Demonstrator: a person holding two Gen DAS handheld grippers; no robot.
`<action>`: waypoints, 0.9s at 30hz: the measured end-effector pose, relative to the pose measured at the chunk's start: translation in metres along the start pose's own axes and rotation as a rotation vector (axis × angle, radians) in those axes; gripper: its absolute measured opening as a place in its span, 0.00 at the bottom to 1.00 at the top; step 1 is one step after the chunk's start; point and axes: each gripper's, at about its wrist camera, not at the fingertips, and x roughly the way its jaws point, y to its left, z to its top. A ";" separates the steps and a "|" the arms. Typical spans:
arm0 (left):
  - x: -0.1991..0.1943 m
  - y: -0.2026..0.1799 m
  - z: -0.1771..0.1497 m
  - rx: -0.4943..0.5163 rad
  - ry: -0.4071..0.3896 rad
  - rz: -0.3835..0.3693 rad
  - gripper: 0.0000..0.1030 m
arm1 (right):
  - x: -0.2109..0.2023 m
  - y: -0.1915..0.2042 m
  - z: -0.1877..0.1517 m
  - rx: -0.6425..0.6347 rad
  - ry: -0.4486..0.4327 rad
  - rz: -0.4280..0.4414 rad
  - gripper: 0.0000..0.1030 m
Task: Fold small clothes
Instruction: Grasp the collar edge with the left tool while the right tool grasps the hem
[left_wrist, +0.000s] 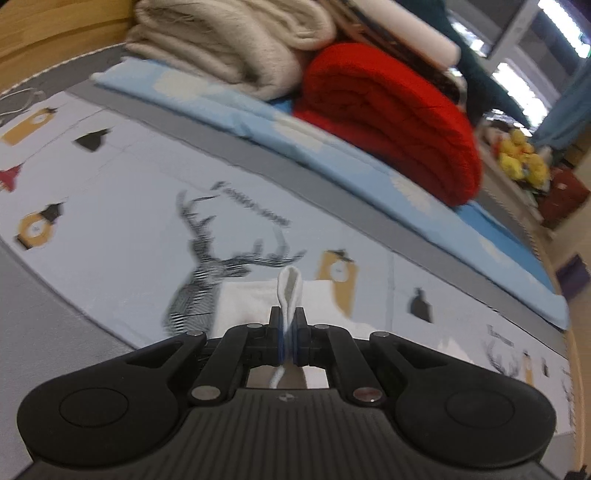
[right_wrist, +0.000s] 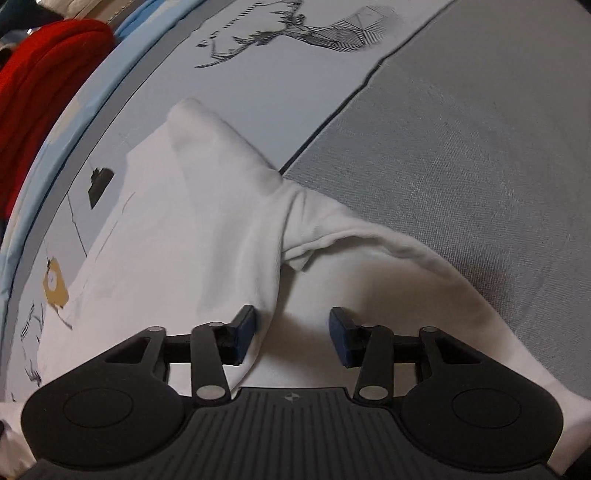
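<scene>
1. Your left gripper (left_wrist: 289, 325) is clamped on a white garment (right_wrist: 207, 229) edge on the bed (right_wrist: 461, 147).
2. Your right gripper (right_wrist: 291, 338) is nearer, fingers apart; the raised fold runs toward 11 o'clock.

A plain white cotton garment (right_wrist: 207, 236) lies on a pale blue bedsheet (left_wrist: 122, 206) printed with black striped deer and ochre lanterns. Far behind are a bright red folded blanket (left_wrist: 388, 122) and a beige folded blanket (left_wrist: 221, 40).

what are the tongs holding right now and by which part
The left tongs are shut on a folded edge of the white garment. The right tongs stand open over it, holding nothing.
</scene>
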 end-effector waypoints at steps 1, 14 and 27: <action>-0.002 -0.004 0.000 0.012 -0.009 -0.032 0.04 | -0.001 -0.001 0.001 0.009 0.000 0.029 0.02; 0.007 0.022 -0.005 -0.120 0.052 -0.016 0.04 | -0.031 -0.037 0.020 0.235 -0.219 0.048 0.00; 0.016 0.042 0.001 -0.199 0.099 0.032 0.04 | -0.061 -0.002 0.039 0.008 -0.443 0.065 0.06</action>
